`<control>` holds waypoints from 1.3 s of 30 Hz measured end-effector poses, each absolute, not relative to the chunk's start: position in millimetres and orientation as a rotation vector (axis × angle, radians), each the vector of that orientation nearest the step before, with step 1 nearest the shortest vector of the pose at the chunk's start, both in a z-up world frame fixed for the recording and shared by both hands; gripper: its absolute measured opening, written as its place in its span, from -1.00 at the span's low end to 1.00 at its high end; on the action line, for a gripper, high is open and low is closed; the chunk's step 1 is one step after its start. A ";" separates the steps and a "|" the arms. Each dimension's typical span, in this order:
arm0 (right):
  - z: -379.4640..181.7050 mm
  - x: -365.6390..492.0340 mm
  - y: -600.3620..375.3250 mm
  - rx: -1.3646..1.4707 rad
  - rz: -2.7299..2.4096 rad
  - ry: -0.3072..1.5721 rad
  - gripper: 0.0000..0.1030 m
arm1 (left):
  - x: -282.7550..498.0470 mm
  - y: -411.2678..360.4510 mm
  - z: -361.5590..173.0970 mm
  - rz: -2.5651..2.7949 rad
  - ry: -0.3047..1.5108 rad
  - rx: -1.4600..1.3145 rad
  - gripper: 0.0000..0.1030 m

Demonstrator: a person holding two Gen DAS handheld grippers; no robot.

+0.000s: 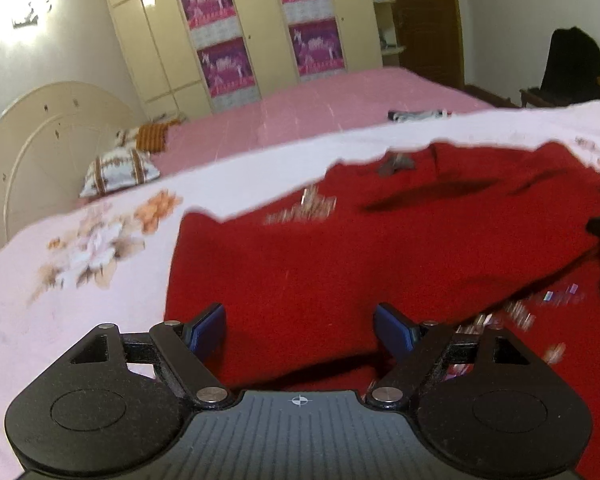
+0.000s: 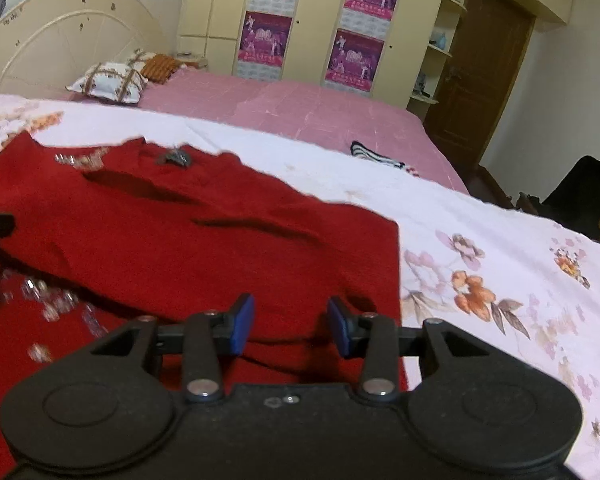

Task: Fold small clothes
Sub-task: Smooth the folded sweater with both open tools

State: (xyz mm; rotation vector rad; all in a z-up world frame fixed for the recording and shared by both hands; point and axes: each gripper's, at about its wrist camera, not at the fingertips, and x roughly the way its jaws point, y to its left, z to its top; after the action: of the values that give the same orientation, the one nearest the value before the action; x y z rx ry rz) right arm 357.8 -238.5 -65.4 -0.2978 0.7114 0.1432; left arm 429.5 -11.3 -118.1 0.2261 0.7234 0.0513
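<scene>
Patterned pillow (image 2: 108,82), cream wardrobe (image 2: 312,20), brown door (image 2: 488,72), dark chair (image 2: 584,192)

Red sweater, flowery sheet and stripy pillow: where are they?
Red sweater (image 2: 188,240): right wrist view, middle of its body.
Flowery sheet (image 2: 500,280): right wrist view, bare part by the orange flower.
Stripy pillow (image 1: 118,172): left wrist view, its middle.

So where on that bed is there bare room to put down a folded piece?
Free: the pink sheet between the pillows and the striped garment, and the floral sheet right of the red garment. Crowded: the near middle, which the red garment covers, with both grippers over it.
</scene>
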 end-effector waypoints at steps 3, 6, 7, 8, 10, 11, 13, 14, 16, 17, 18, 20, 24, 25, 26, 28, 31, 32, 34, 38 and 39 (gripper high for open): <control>-68.6 360.4 -246.4 -0.277 0.141 0.720 -0.17 | 427.9 -5.0 -117.9 0.047 0.728 0.193 0.59; -65.1 361.3 -249.1 -0.263 0.138 0.720 -0.19 | 425.9 -3.0 -104.7 0.043 0.671 0.189 0.59; -61.3 360.2 -250.8 -0.249 0.138 0.704 -0.19 | 429.4 -1.1 -100.7 0.045 0.649 0.193 0.59; -58.4 359.8 -252.1 -0.243 0.141 0.685 -0.19 | 435.8 1.2 -97.5 0.040 0.636 0.190 0.59; -53.2 367.5 -252.4 -0.239 0.132 0.654 -0.22 | 455.4 7.3 -92.5 0.039 0.617 0.170 0.59; -51.0 374.3 -252.7 -0.224 0.128 0.653 -0.23 | 464.9 8.6 -92.4 0.040 0.614 0.163 0.59; -48.4 391.2 -253.6 -0.186 0.126 0.643 -0.24 | 490.7 14.5 -102.4 0.028 0.665 0.144 0.59; -50.9 399.5 -252.7 -0.189 0.121 0.649 -0.24 | 501.4 15.7 -112.6 0.012 0.722 0.138 0.59; -64.8 418.1 -251.3 -0.211 0.108 0.710 -0.19 | 508.2 24.7 -127.7 -0.018 0.749 0.079 0.63; -73.9 422.6 -252.0 -0.224 0.112 0.731 -0.16 | 507.7 29.7 -128.6 -0.021 0.757 0.056 0.65; -75.4 421.3 -253.2 -0.228 0.116 0.706 -0.15 | 504.8 33.1 -124.1 -0.013 0.762 0.043 0.65; -69.4 415.9 -255.9 -0.223 0.116 0.708 -0.16 | 487.4 34.1 -111.3 0.011 0.709 0.070 0.65; -51.6 385.6 -264.8 -0.176 0.130 0.660 -0.16 | 452.0 34.8 -107.8 -0.011 0.701 0.071 0.65; -50.5 376.5 -265.2 -0.173 0.148 0.650 -0.16 | 449.3 33.3 -113.4 -0.016 0.719 0.082 0.65; -53.1 368.4 -263.3 -0.177 0.172 0.649 -0.14 | 451.6 32.3 -120.9 -0.013 0.753 0.092 0.65; -66.8 367.5 -255.3 -0.241 0.176 0.696 -0.10 | 455.6 37.8 -121.9 -0.001 0.768 0.045 0.69; -66.2 365.2 -251.2 -0.246 0.146 0.715 -0.10 | 443.0 37.0 -103.4 0.026 0.745 0.078 0.69; -57.7 361.6 -253.3 -0.210 0.149 0.712 -0.08 | 432.7 37.6 -96.6 0.015 0.728 0.083 0.69; -40.0 344.8 -261.3 -0.164 0.168 0.660 0.05 | 409.4 45.0 -89.9 0.001 0.720 0.056 0.69; -21.8 299.2 -283.9 -0.113 0.197 0.638 0.20 | 348.4 59.3 -94.0 0.022 0.737 0.079 0.69; -20.5 286.7 -292.3 -0.085 0.196 0.652 0.19 | 332.8 62.0 -96.5 0.022 0.746 0.083 0.69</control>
State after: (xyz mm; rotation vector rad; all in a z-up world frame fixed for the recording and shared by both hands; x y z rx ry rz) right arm 286.7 -292.3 -20.5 -0.0851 0.6522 0.1962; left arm 332.8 62.0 -96.5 0.0833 0.7455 0.0219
